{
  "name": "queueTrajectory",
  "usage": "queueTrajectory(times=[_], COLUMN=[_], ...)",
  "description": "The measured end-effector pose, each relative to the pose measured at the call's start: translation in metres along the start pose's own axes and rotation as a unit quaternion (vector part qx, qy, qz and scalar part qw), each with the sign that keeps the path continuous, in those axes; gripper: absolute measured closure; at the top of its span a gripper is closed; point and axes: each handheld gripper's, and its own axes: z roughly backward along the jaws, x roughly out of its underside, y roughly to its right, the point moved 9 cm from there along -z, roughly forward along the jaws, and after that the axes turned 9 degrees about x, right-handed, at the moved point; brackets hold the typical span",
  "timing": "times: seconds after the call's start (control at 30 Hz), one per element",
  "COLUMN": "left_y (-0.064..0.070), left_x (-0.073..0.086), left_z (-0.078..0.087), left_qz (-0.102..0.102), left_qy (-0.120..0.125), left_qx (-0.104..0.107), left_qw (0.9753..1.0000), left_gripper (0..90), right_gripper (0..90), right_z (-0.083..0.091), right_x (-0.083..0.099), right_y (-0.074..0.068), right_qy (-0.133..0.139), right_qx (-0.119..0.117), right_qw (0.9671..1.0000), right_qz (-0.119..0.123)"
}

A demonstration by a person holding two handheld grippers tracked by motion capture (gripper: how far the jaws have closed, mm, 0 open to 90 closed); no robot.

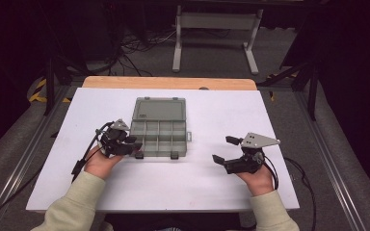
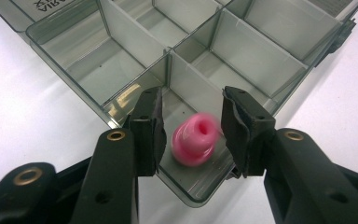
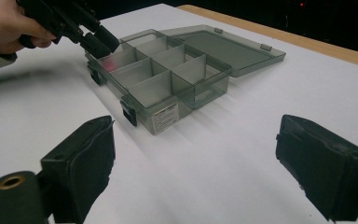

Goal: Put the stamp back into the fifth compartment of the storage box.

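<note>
Dividers wall the pink ring (image 2: 194,138) in the organizer box's (image 1: 158,137) near-left compartment, hole tilted upward; left gripper (image 2: 190,135) spread around it, right gripper (image 3: 193,168) spread.

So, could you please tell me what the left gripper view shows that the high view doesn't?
The left gripper view alone shows a blurred pink ring between the open jaws of the left gripper, over a corner compartment. The high view alone shows the right gripper, open above the white table, and the box's flat lid. Both show the grey compartment box.
</note>
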Motion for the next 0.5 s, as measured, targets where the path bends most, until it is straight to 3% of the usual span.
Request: queueTrajectory(times=[0.2, 0.33, 0.5], left_y=[0.003, 0.011, 0.017], left_x=[-0.003, -0.012, -0.019], left_z=[0.004, 0.015, 0.030], left_qz=[-0.007, -0.021, -0.034], left_qy=[0.011, 0.048, 0.075], left_qx=[0.011, 0.024, 0.032], left_qw=[0.9999, 0.9983, 0.9961], left_gripper=[53.9, 39.0, 32.8], right_gripper=[12.3, 12.3, 12.4], right_z=[0.000, -0.002, -0.003], right_x=[0.000, 0.000, -0.002], right_y=[0.000, -0.001, -0.003], right_qy=[0.001, -0.001, -0.001], right_qx=[0.000, -0.001, -0.002], right_qw=[1.0000, 1.0000, 1.0000], right_qz=[0.001, 0.003, 0.005])
